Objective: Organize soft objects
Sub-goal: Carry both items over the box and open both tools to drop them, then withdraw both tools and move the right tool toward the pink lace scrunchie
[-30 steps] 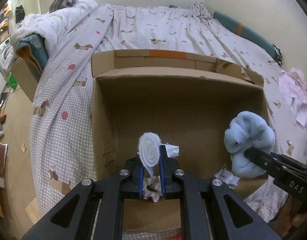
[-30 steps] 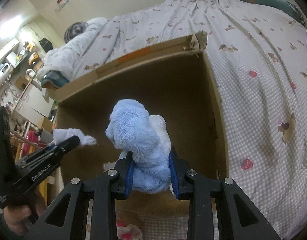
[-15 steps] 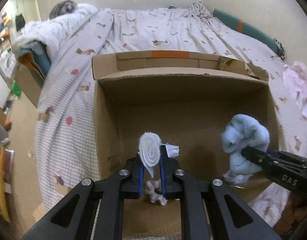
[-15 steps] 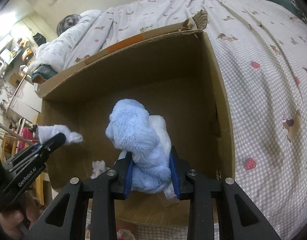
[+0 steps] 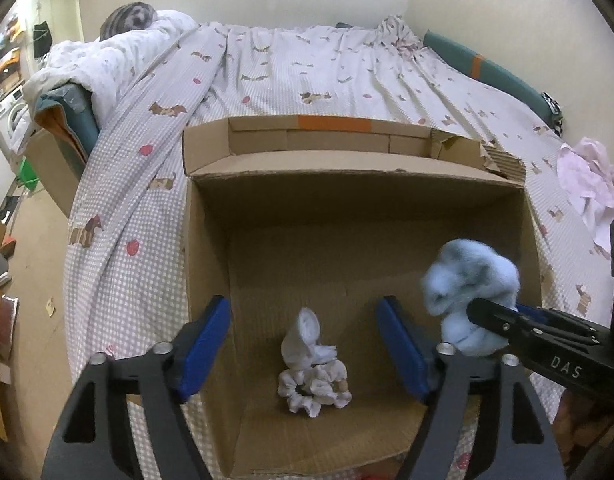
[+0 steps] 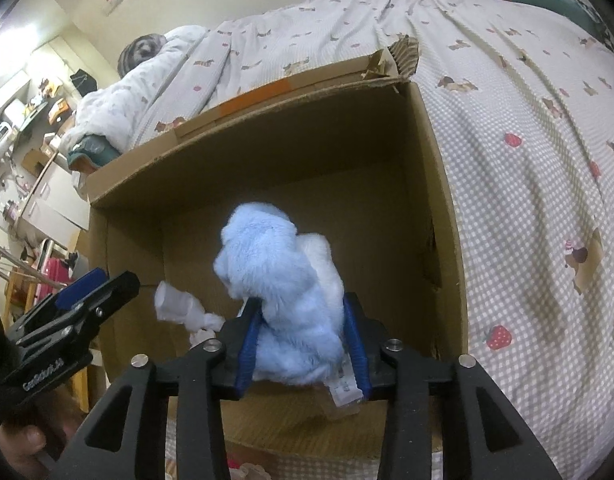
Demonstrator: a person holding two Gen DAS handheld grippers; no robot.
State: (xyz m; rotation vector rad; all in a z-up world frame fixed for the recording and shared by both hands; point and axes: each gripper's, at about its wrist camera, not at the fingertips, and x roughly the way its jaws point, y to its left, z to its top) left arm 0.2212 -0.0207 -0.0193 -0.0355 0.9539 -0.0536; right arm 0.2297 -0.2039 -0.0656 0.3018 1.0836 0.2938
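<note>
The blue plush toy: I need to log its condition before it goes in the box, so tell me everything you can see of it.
The blue plush toy is pale blue, fluffy fleece with a whiter patch on one side and a white sewn-in label hanging below. It sits upright, squeezed between the blue pads of the right gripper, held inside the open cardboard box above its floor. Nothing else touches it. No face or limbs are distinguishable.
</note>
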